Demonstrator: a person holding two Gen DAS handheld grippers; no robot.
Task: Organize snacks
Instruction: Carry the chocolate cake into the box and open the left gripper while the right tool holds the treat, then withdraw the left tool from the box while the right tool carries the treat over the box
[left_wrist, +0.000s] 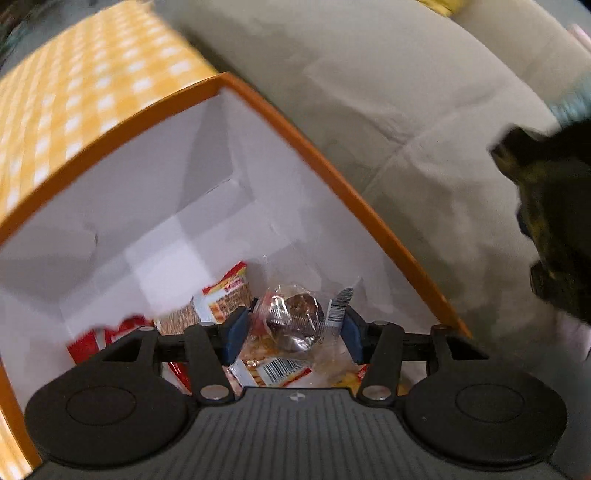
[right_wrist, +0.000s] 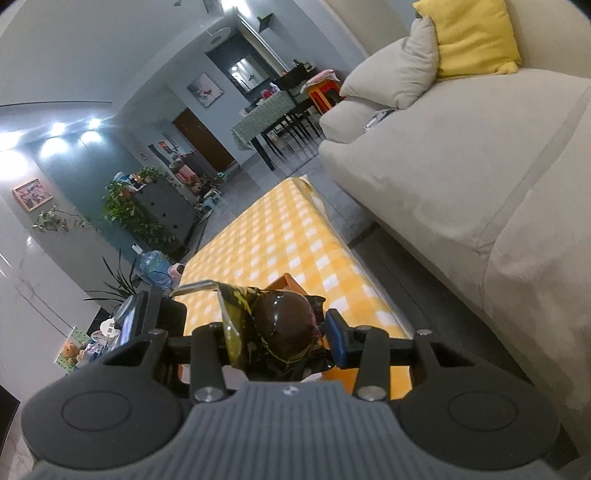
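Your left gripper (left_wrist: 291, 334) hangs over the orange-rimmed box (left_wrist: 317, 155), jaws parted around a clear-wrapped chocolate snack (left_wrist: 295, 317) that looks released onto the packets in the near corner. Your right gripper (right_wrist: 284, 334) clamps a dark-wrapped chocolate ball (right_wrist: 284, 325) above the checked table (right_wrist: 280, 236). Next, carry it over the box's rim and let go.

A home's living room is showing here: a beige sofa (right_wrist: 461, 177) is filling the right, a dining table (right_wrist: 266, 118) is standing upper centre, houseplants (right_wrist: 125, 210) are trailing at left.
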